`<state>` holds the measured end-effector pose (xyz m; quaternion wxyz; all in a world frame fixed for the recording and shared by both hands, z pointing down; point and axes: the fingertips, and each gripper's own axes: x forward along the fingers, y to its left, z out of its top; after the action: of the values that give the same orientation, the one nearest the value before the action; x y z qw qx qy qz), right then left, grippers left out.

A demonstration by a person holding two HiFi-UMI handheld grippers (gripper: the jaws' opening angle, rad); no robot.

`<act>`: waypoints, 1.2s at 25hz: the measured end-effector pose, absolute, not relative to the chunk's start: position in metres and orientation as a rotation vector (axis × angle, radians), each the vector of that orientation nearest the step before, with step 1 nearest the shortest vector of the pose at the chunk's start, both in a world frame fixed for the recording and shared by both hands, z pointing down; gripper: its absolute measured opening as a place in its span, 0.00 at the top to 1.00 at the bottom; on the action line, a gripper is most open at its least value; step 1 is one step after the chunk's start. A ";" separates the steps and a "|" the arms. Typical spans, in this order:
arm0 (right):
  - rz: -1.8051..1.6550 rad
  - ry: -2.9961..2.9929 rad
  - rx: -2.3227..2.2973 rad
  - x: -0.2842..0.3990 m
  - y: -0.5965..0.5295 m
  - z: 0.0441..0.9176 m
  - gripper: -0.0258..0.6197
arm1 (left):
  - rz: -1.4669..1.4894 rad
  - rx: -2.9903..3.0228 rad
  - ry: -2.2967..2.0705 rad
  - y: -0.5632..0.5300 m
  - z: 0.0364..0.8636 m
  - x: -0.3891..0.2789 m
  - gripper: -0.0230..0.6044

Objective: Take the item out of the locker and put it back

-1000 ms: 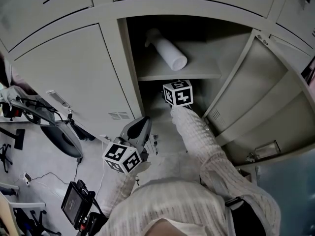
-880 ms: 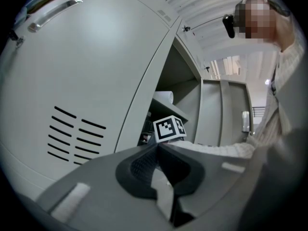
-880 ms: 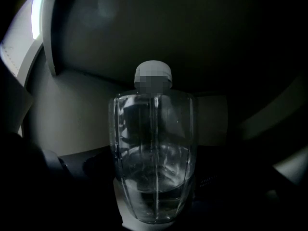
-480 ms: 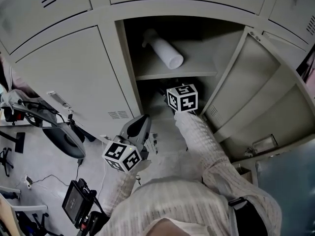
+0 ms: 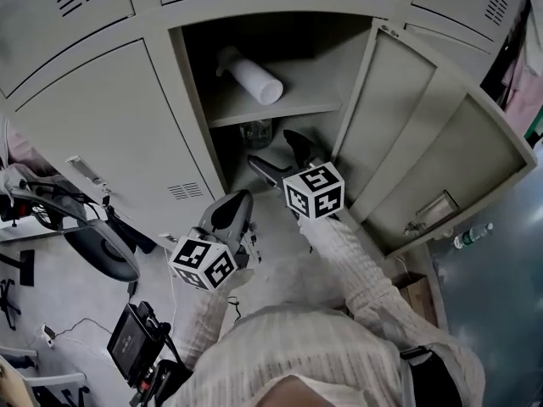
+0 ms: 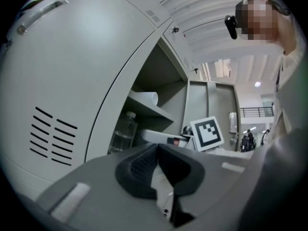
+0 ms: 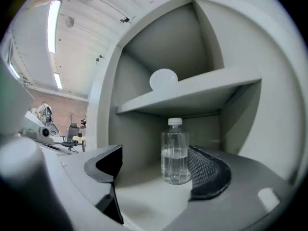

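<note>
One locker stands open, its single shelf carrying one white roll that lies on its side. Directly under the shelf stands one clear water bottle, upright, capped and partly filled. Two grippers appear. The right gripper reaches in below the shelf with its jaws spread wide. The bottle is just ahead of them, close beside the meshed pad and unclasped; whether it touches the pad cannot be told. The left gripper hangs outside, lower than the shelf and before the shut neighbouring door, jaws pressed together on nothing. The locker's own door swings out right of the shelf. Beyond that door, a second bottle lies on the floor.
</note>
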<state>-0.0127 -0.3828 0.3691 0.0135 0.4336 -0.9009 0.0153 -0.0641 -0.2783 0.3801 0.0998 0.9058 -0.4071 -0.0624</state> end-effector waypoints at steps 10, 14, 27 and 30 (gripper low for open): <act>-0.110 -2.906 1.295 0.009 -0.270 0.351 0.61 | -0.214 2.720 -1.101 -0.239 0.375 -0.037 0.95; -0.107 -2.888 1.252 0.014 -0.238 0.366 0.69 | -0.210 2.720 -1.071 -0.223 0.382 -0.028 0.95; -0.136 -2.845 1.381 0.038 -0.200 0.372 0.96 | -0.168 2.739 -0.979 -0.193 0.398 -0.004 0.95; -0.147 -2.817 1.378 0.039 -0.197 0.377 0.96 | -0.167 2.724 -0.984 -0.191 0.401 -0.005 0.95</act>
<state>0.0386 -0.1967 0.3769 0.0010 0.4388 -0.8974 -0.0467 -0.0052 -0.1908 0.4010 0.1200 0.9322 -0.3366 -0.0573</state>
